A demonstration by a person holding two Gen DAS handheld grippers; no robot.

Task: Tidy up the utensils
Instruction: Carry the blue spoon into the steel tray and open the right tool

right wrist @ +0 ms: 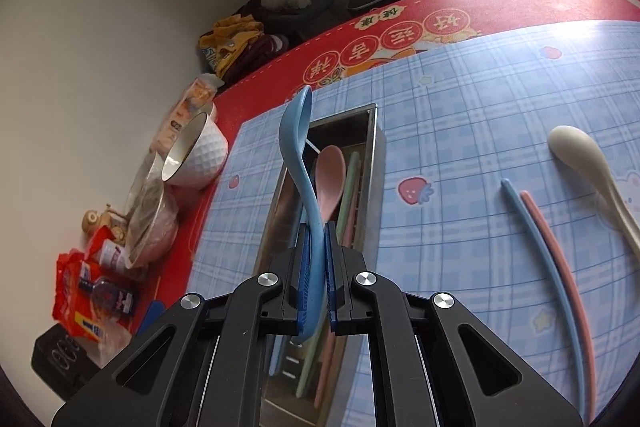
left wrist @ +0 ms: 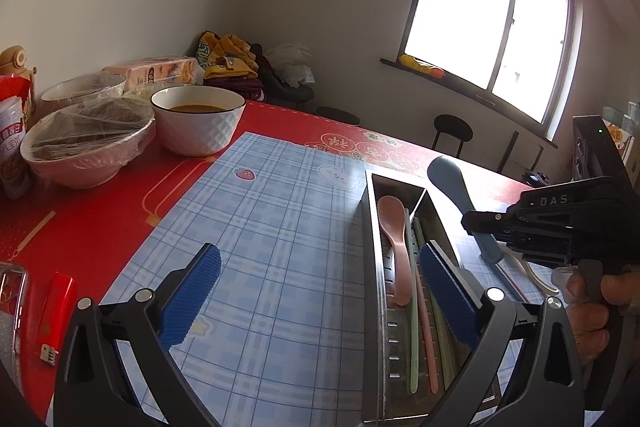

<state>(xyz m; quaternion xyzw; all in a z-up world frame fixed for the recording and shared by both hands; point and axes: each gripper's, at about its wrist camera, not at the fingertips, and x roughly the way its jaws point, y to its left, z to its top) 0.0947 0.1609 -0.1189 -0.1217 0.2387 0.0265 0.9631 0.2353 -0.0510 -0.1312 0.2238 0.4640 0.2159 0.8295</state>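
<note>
A steel utensil tray [left wrist: 370, 267] [right wrist: 378, 163] lies on the blue checked mat. In it lie a pink spoon [left wrist: 394, 227] [right wrist: 332, 179] and green and pink chopsticks [left wrist: 414, 307]. My right gripper [right wrist: 317, 247] [left wrist: 480, 227] is shut on a blue spoon [right wrist: 298, 143] [left wrist: 452, 179] and holds it above the tray. My left gripper [left wrist: 320, 291] is open and empty, low over the mat, its right finger over the tray. A cream spoon [right wrist: 588, 163] and a blue and a pink chopstick [right wrist: 552, 247] lie on the mat right of the tray.
White bowl of soup [left wrist: 198, 123] and film-covered bowls [left wrist: 88, 147] stand at the far left on the red tablecloth [left wrist: 100, 219]. Snack packets [right wrist: 88, 303] and a red lighter [left wrist: 58, 311] lie near the left edge. Stools [left wrist: 452, 131] stand beyond the table.
</note>
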